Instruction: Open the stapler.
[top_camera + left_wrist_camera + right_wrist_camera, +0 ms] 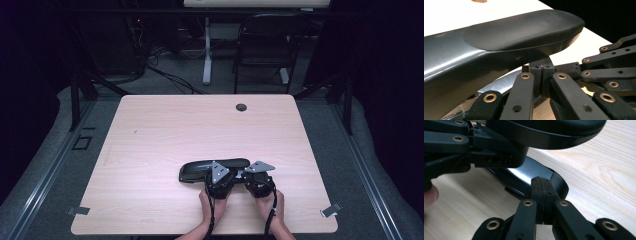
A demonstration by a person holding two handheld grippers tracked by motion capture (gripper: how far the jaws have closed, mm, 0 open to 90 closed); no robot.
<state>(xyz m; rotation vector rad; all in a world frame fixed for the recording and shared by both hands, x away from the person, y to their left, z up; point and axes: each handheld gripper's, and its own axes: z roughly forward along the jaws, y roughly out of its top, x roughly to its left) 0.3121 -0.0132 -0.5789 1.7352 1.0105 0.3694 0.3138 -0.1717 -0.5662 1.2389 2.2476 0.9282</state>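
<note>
- One black stapler [212, 169] lay on the counter [165, 130], near the front edge and a little right of the middle.
- Its long side ran from left to right across the counter in the high view, with the right end tipped a little toward the far side.
- In the left gripper view the top arm of the stapler [499, 42] was lifted off its base, and its round end pointed up and to the right.
- In the right gripper view the shiny base [531, 178] lay flat on the wood, and the top arm hung above it.
- There were two grippers, one in each hand, side by side just in front of the stapler.
- The left gripper [218, 178] was closed with nothing in it; its fingertips [541, 72] sat just under the lifted arm.
- The right gripper [257, 180] was closed with nothing in it too; its tips [541, 188] were up against the rounded end of the base.
- One round hole [241, 107] sat in the counter near the far edge.
- One dark chair [265, 45] stood on the floor behind the counter.
</note>
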